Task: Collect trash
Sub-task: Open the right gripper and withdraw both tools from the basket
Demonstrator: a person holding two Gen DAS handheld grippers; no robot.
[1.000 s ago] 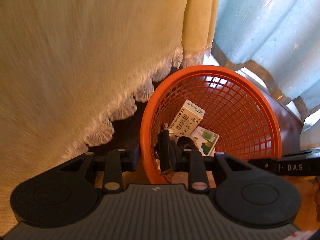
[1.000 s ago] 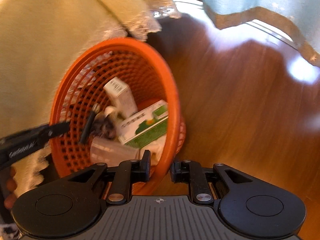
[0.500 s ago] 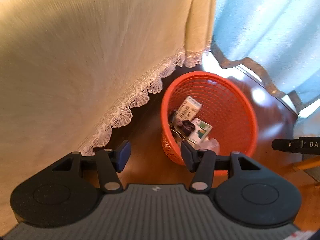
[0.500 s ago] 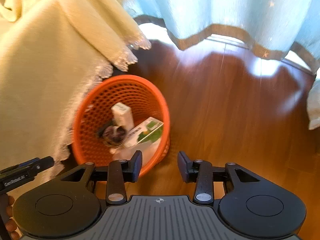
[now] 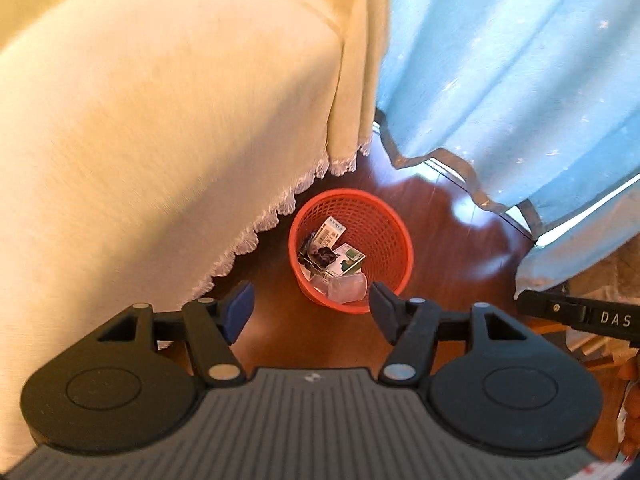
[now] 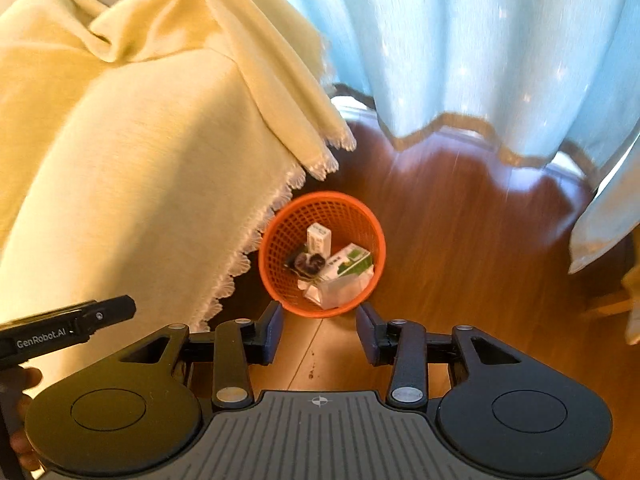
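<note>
Left wrist view: my left gripper [image 5: 310, 312] hangs high above the wooden floor [image 5: 448, 256], fingers spread wide and holding nothing. Below, between the fingers, stands the round orange mesh plastic wastebasket [image 5: 394, 236]. It contains a white carton with a barcode [image 5: 330, 231], a green-and-white carton [image 5: 347, 261], a dark crumpled wrapper [image 5: 320, 257] and a clear plastic cup [image 5: 346, 287]. A cream lace-edged cloth [image 5: 160, 140] hangs to its left; a pale blue curtain [image 5: 512, 72] hangs behind.

Right wrist view: my right gripper [image 6: 319, 330] is likewise wide and empty, above the same wastebasket [image 6: 280, 236], which stands just beside the cloth hem.

Status: the trash in sight lies in the basket; no loose piece shows on the floor. I judge this deposit done; whether more remains elsewhere cannot be told.

Change: a second ago both grippers were down at the basket rim, fingers narrow. They have since risen well clear and opened.
</note>
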